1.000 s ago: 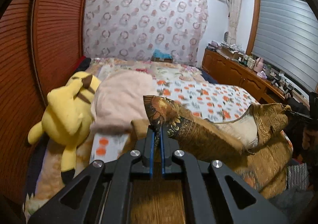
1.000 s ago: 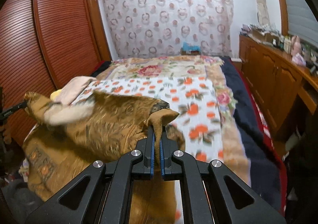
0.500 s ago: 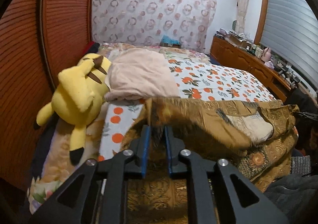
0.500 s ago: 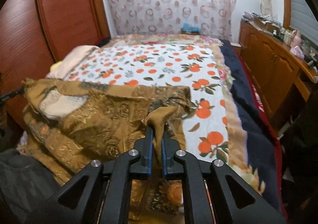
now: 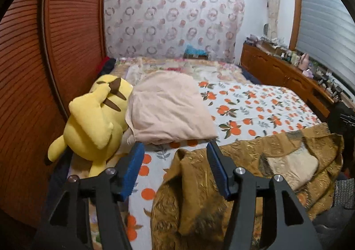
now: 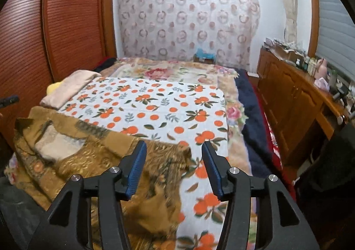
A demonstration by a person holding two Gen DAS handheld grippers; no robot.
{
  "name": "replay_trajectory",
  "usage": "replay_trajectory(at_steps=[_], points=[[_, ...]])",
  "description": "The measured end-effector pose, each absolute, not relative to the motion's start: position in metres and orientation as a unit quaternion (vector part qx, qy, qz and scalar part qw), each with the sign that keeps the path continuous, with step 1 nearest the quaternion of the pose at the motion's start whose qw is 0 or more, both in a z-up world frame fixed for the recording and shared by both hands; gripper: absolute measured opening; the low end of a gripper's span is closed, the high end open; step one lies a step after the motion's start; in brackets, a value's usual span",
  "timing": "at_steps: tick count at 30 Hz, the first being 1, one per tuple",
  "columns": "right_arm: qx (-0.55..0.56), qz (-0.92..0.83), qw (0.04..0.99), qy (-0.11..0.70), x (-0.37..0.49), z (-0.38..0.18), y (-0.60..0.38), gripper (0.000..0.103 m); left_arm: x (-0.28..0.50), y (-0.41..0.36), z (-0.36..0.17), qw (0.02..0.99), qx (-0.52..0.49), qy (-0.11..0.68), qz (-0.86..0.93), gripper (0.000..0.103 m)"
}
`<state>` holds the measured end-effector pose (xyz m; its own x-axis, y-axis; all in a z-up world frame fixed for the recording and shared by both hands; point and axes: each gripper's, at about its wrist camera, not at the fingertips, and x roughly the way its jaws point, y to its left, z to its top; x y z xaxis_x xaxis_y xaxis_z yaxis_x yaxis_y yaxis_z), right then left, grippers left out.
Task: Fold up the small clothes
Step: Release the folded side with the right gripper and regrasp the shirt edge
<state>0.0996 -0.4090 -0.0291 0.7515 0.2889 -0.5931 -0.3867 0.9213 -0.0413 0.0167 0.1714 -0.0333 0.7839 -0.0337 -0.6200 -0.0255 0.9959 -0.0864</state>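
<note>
A golden-brown patterned garment (image 5: 255, 167) with a pale lining patch lies spread on the near edge of the bed; it also shows in the right wrist view (image 6: 93, 161). My left gripper (image 5: 175, 167) is open and empty, just above the garment's left corner. My right gripper (image 6: 174, 165) is open and empty, above the garment's right corner, which lies crumpled below it.
The bed has an orange-print sheet (image 5: 255, 105). A yellow plush toy (image 5: 95, 121) and a folded pink cloth (image 5: 168, 108) lie at its left side by the red-brown wardrobe (image 5: 44, 72). A wooden dresser (image 6: 295, 103) runs along the right wall.
Both grippers were shut on the garment's corners and held it up; they lowered it onto the bed and opened. The garment now lies flat and released.
</note>
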Motion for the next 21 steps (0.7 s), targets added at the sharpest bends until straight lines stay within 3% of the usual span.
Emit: replay_trajectory(at_steps=[21], points=[[-0.06, 0.183, 0.889, 0.415, 0.171, -0.106, -0.404, 0.06, 0.058, 0.168, -0.101, 0.909, -0.053, 0.413, -0.021, 0.058]])
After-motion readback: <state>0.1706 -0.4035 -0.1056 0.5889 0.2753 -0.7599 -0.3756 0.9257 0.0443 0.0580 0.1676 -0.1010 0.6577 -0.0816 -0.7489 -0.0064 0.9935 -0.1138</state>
